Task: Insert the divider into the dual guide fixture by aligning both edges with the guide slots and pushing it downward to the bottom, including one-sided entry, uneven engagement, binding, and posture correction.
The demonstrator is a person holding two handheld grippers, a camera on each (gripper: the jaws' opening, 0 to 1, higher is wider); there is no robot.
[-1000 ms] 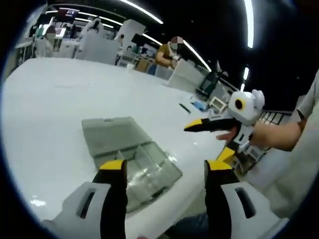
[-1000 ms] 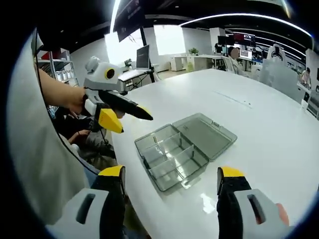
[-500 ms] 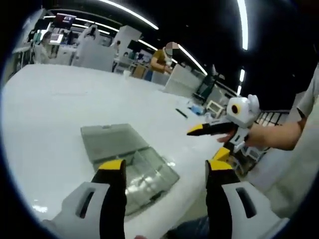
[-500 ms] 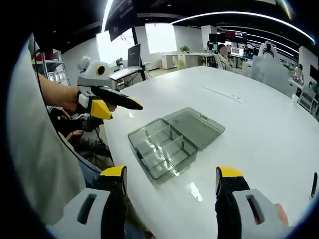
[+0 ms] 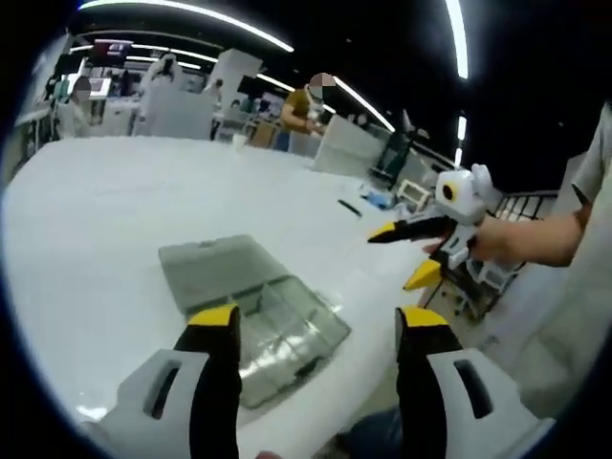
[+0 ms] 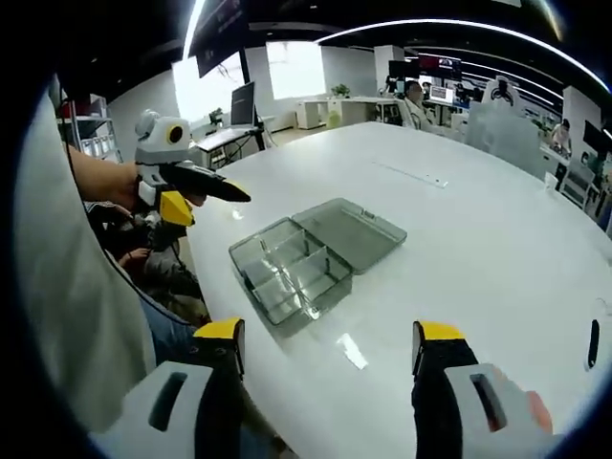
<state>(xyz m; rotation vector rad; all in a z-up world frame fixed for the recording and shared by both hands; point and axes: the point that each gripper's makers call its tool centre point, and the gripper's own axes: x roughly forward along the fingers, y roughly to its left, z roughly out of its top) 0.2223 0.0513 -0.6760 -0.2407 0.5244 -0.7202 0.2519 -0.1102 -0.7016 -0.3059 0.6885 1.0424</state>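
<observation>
A clear grey plastic organiser box (image 6: 306, 258) lies on the white table (image 6: 497, 249) with its lid (image 6: 359, 228) folded flat open. Clear partitions (image 6: 290, 263) split its tray into compartments. In the left gripper view the same box (image 5: 258, 311) sits just beyond my left gripper (image 5: 317, 320), whose jaws stand wide apart and empty. My right gripper (image 6: 330, 332) is open too, hovering short of the box near the table's edge. Each gripper appears in the other's view, held by a hand off the table's side: the left gripper (image 6: 182, 182) and the right gripper (image 5: 430, 244).
A black pen (image 6: 593, 342) lies at the far right of the table, and another dark pen (image 5: 352, 207) beyond the box. A thin strip (image 6: 411, 174) rests farther out. People sit at desks (image 5: 311, 105) behind. The table edge (image 5: 382, 354) runs close to me.
Both views have drawn back and shifted a little, so the box looks smaller in the right gripper view. The box has not moved. Both grippers stay open and empty.
</observation>
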